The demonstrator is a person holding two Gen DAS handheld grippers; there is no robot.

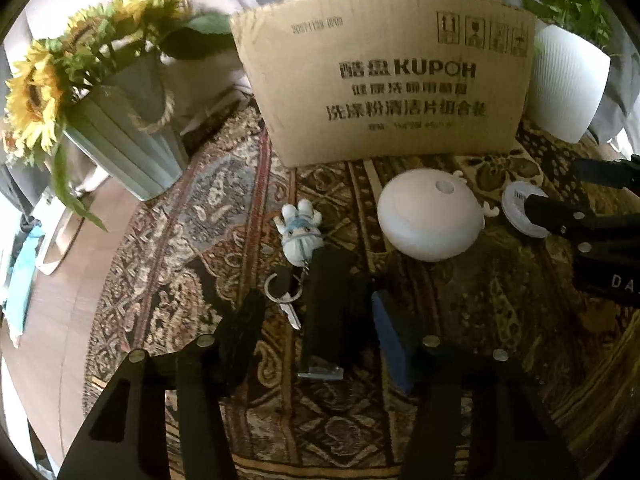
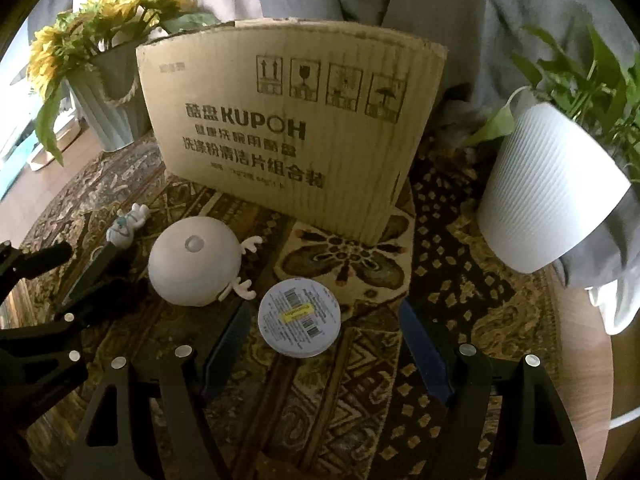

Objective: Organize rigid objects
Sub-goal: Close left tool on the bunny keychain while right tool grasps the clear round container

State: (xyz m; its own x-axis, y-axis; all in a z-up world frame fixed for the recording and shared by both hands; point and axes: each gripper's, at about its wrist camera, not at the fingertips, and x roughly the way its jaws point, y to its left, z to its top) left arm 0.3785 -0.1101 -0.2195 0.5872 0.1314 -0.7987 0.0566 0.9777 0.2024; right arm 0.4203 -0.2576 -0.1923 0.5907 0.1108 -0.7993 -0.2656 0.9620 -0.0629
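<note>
- Centrally, left gripper [image 1: 316,312] stood spread around black lighter [image 1: 326,308], beside bunny keychain [image 1: 301,232].
- Right gripper [image 2: 324,332] stood spread around round tin [image 2: 299,317], near cardboard box [image 2: 288,136].

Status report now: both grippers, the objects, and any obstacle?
Left gripper open, jaws around black lighter. Right gripper open, jaws around round tin, not touching. Cardboard box behind. White deer ball close beside tin.

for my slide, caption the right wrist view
Open right gripper straddles a round labelled tin on the patterned cloth, cardboard box behind.
</note>
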